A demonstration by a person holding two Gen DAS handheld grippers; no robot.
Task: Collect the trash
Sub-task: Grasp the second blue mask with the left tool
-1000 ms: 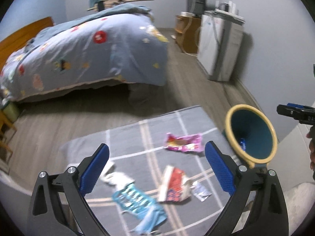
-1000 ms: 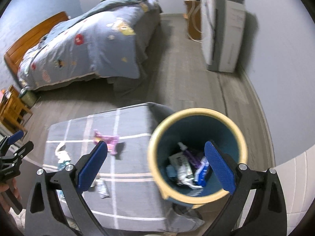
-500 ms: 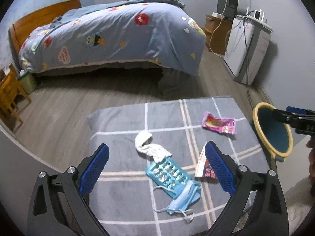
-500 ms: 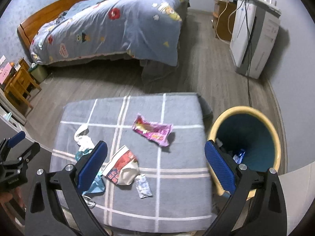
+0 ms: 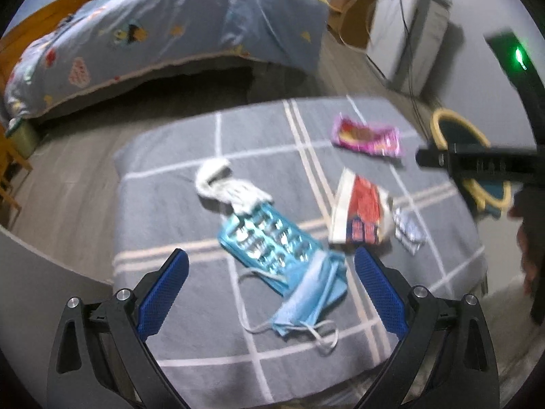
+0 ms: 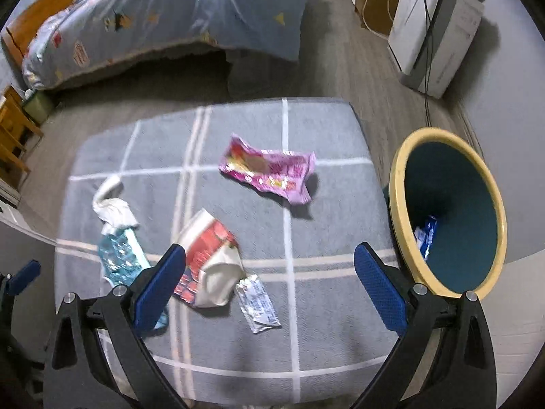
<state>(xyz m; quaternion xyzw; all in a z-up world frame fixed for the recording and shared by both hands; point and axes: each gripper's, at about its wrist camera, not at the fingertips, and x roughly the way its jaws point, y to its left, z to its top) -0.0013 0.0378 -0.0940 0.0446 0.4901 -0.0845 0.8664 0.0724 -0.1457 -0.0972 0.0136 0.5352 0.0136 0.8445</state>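
While both the left tool (image 5: 270,288) and right tool (image 6: 269,277) hover wide apart and empty over wrappers scattered on the grey counter (image 6: 327,129), the limp face mask (image 5: 308,298) may slip or snag short of the bin (image 6: 449,211).

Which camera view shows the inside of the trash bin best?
The right wrist view. There the trash bin shows its whole yellow rim and its dark inside, with a blue wrapper lying in it. In the left wrist view the bin sits at the edge, blurred and partly hidden behind the right tool.
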